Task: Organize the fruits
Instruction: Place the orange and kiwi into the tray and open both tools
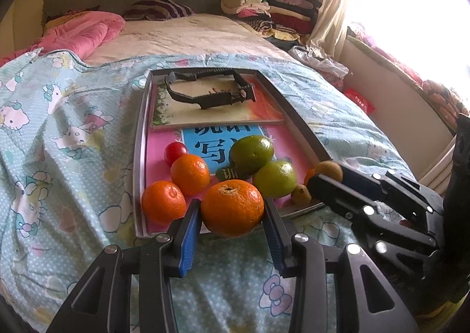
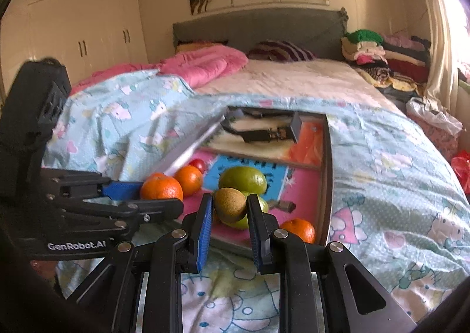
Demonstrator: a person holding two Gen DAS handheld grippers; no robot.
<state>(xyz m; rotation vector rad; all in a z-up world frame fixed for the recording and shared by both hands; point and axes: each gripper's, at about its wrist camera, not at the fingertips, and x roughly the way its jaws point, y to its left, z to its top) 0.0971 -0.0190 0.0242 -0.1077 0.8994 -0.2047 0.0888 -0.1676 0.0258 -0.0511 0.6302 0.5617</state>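
Left wrist view: we see our left gripper [image 1: 232, 209] closed on a large orange [image 1: 232, 208], the blue pads [image 1: 188, 233] pressing its two sides at the near edge of a shallow tray [image 1: 140, 139] that lies on a Hello Kitty bedcover [image 1: 58, 127]. Just beyond the left jaw sit two smaller oranges, one [image 1: 164, 202] beside the pad and another [image 1: 190, 174] a little farther in, with a small red fruit [image 1: 175, 151] behind them. Ahead of the jaws and slightly to the right are two green citrus fruits, the farther one [image 1: 251, 154] leaning on the nearer one [image 1: 275, 179]. A small brownish fruit [image 1: 301, 194] rests by the tray's near right corner. At the far end of the tray, well beyond the jaws, a black gripper part [image 1: 211, 89] lies on a book [image 1: 217, 115].

From the right our right gripper [image 1: 327, 177] reaches in, its tips at a kiwi [image 1: 330, 170].

In the right wrist view we see that right gripper [image 2: 230, 206] clamped on the kiwi [image 2: 230, 204], which is held between the pads above the near edge of the tray [image 2: 327, 186]. Directly behind the jaws is a green citrus [image 2: 243, 180]; to the right of the right jaw an orange [image 2: 298, 229] sits against the tray wall. To the left of the jaws our left gripper [image 2: 141, 195] holds its orange [image 2: 161, 188].
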